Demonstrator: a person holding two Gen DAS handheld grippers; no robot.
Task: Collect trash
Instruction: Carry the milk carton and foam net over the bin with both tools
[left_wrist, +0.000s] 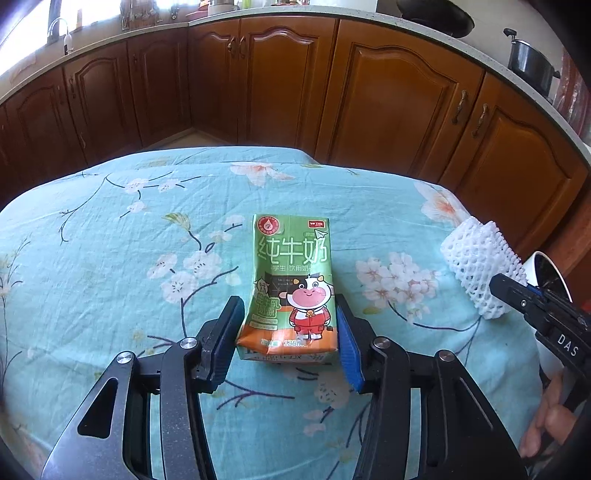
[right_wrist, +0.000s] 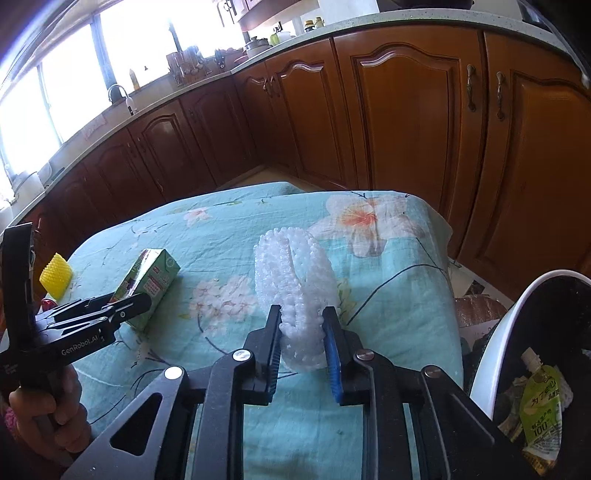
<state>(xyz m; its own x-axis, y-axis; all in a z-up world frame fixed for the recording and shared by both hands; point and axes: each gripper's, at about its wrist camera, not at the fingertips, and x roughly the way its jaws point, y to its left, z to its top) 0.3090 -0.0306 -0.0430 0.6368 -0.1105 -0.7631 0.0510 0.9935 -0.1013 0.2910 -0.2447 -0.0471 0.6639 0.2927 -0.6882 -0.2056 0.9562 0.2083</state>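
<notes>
- Now, left wrist view: the left gripper (left_wrist: 290, 325) clamps one green printed milk carton (left_wrist: 291, 284) lying on the floral turquoise tablecloth (left_wrist: 110, 258); the dented carton could slip when lifted.
- Right wrist view: the right gripper (right_wrist: 301, 332) pinches one white foam fruit net (right_wrist: 295, 284) beside that carton; the soft net may squirm free. One white-rimmed bin (right_wrist: 495, 332) waits right of it, one yellow foam net (right_wrist: 56, 275) left.

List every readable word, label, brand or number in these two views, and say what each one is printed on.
"纯牛奶": front of the green milk carton
"学生 饮用奶": same carton, under the title
"125mL": carton's orange lower band; partly blurred
"DAS": body of the right gripper, in the left wrist view
"GenRobot.AI": body of the left gripper, in the right wrist view
"100": green drink pouch in the bin; its other characters are too blurred
Carton's red logo and round seal: too small to read
</notes>
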